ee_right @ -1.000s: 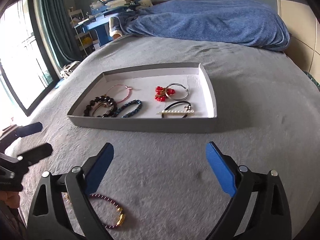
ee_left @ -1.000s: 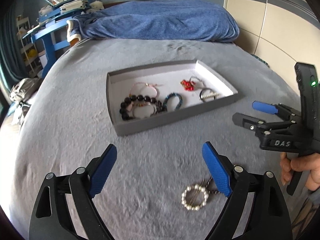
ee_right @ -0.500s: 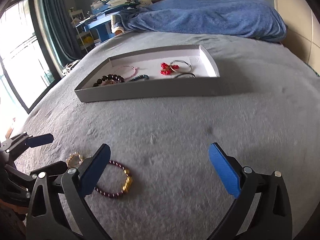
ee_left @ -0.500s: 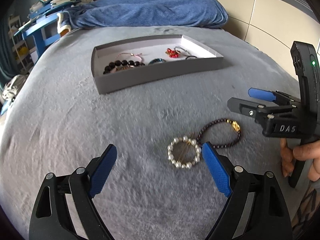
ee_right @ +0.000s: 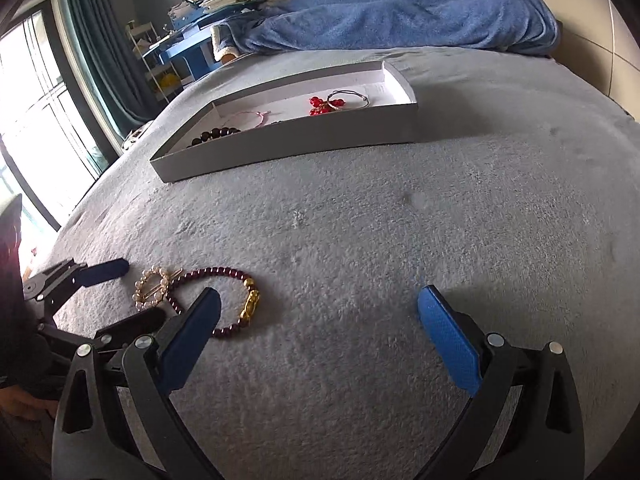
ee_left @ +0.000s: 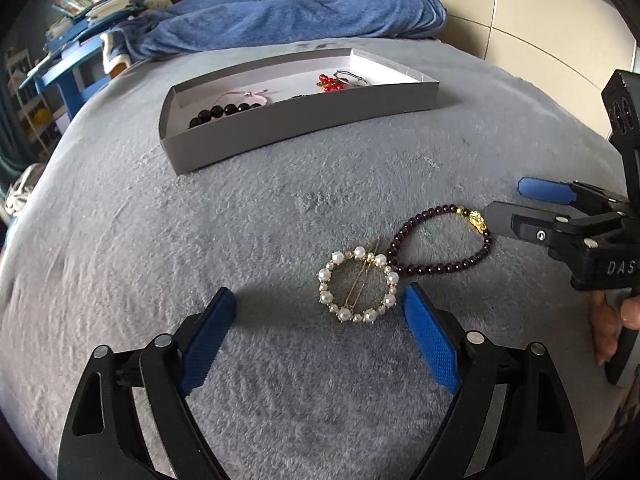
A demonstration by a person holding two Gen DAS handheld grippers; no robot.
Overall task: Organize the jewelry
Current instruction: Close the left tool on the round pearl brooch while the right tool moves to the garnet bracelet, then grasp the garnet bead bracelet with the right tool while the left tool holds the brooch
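Note:
A round pearl hair clip [ee_left: 359, 285] lies on the grey bedspread [ee_left: 240, 232], touching a dark purple bead bracelet with a gold charm [ee_left: 444, 242]. My left gripper [ee_left: 320, 324] is open and empty, low over the bed, with the clip just ahead between its fingers, nearer the right one. My right gripper [ee_right: 320, 320] is open and empty; the bracelet [ee_right: 234, 292] and clip [ee_right: 152, 288] lie ahead to its left. It also shows in the left wrist view [ee_left: 516, 204], beside the bracelet's charm. A grey tray [ee_left: 304, 120] farther back holds several bracelets.
A blue blanket [ee_left: 288, 12] is heaped at the far end of the bed. A blue desk with books [ee_right: 192, 40] and a window [ee_right: 36, 120] stand to the left. A tiled wall [ee_left: 540, 20] is on the right.
Both grippers have drawn back from the tray and dropped lower toward the bed. The clip and bracelet now lie just ahead of the fingers, and the tray looks farther off.

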